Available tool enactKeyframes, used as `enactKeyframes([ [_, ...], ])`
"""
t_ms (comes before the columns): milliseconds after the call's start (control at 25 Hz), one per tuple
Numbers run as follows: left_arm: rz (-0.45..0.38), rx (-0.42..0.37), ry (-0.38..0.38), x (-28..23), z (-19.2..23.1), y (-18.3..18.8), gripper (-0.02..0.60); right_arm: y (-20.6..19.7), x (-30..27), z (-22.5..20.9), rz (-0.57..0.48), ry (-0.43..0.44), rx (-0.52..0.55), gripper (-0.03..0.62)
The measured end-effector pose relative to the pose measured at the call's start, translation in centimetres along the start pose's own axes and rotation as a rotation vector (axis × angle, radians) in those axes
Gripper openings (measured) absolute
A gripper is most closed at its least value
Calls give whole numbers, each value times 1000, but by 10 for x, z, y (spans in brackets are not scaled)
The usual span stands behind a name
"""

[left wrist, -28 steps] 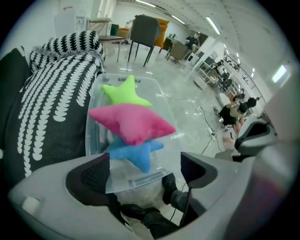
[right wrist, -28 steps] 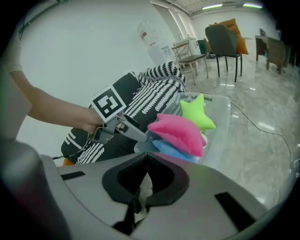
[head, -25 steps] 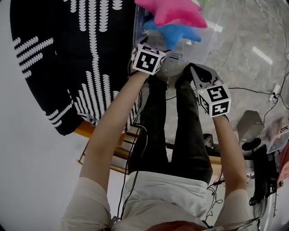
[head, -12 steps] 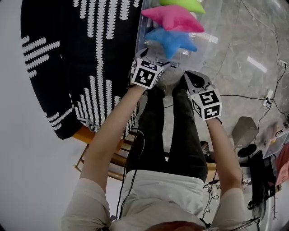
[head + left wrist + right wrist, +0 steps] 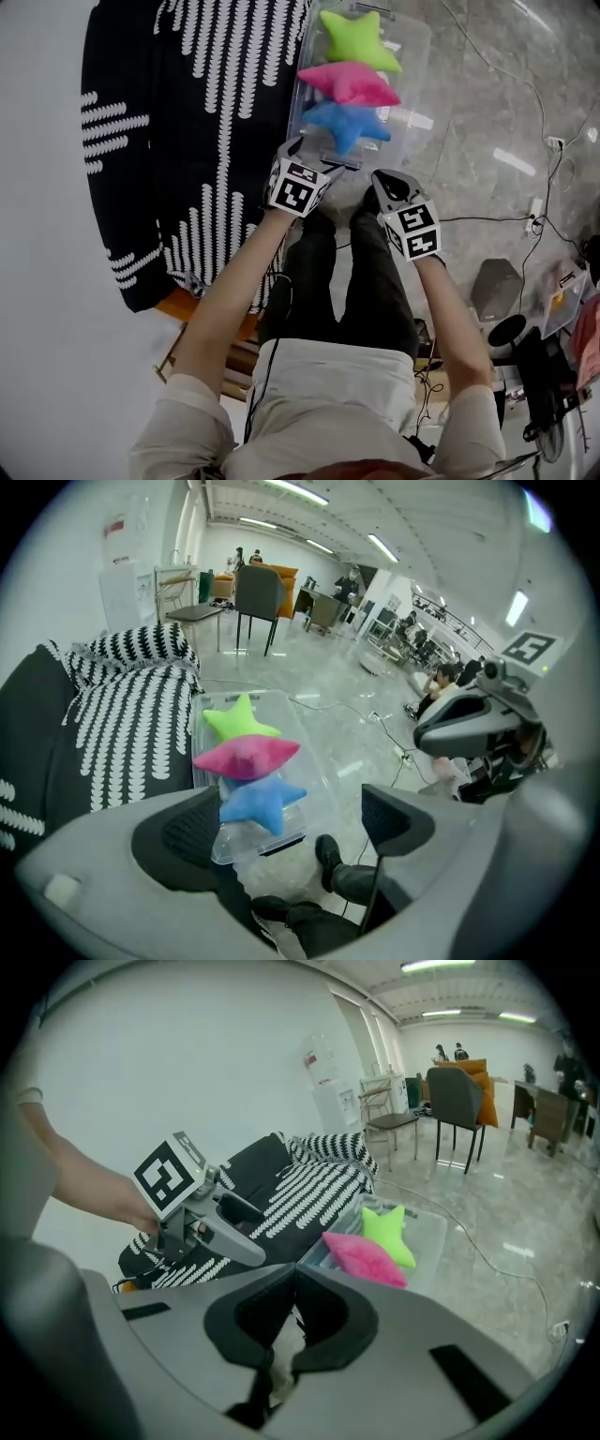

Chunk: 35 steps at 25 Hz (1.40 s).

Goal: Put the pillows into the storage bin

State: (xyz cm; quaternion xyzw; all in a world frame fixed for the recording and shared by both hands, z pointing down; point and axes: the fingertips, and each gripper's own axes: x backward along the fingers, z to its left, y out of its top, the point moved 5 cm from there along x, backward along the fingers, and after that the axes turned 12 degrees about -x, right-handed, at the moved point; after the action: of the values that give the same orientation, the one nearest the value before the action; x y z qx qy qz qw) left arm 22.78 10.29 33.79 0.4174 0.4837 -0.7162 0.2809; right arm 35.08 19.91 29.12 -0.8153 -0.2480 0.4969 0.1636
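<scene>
Where the head view looks down, a green pillow (image 5: 356,39), a pink pillow (image 5: 349,82) and a blue pillow (image 5: 345,124) are seen in the clear storage bin (image 5: 413,92). The left gripper (image 5: 291,827) is shown in its own view with jaws spread and empty; the right gripper (image 5: 294,1307) is shown with jaws pressed together.

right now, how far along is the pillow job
Done: the green pillow, pink pillow and blue pillow all lie in the storage bin. In hand: nothing; the left gripper is open and empty, the right gripper shut on nothing. Left: no other pillow shows outside the bin, so it looks finished.
</scene>
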Motion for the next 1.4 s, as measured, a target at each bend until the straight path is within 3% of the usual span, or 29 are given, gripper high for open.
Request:
enactKeyframes([
  [160, -53, 0, 12, 45, -12, 16, 454, 19, 32, 17, -6, -20, 32, 5],
  [320, -109, -53, 31, 93, -31, 37, 454, 40, 69, 33, -31, -40, 44, 5],
  [560, -271, -71, 52, 177, -69, 70, 454, 72, 133, 68, -126, -69, 69, 5],
  [800, -372, -84, 70, 246, -106, 90, 453, 85, 195, 114, -181, -47, 131, 5],
  [1160, -558, -80, 198, 363, -126, 126, 451, 137, 294, 151, -353, -65, 200, 5],
  [1280, -595, -96, 227, 398, -130, 129, 428, 155, 326, 162, -425, -77, 226, 5],
  [1400, -640, -105, 259, 432, -133, 131, 358, 166, 353, 173, -482, -82, 225, 5],
])
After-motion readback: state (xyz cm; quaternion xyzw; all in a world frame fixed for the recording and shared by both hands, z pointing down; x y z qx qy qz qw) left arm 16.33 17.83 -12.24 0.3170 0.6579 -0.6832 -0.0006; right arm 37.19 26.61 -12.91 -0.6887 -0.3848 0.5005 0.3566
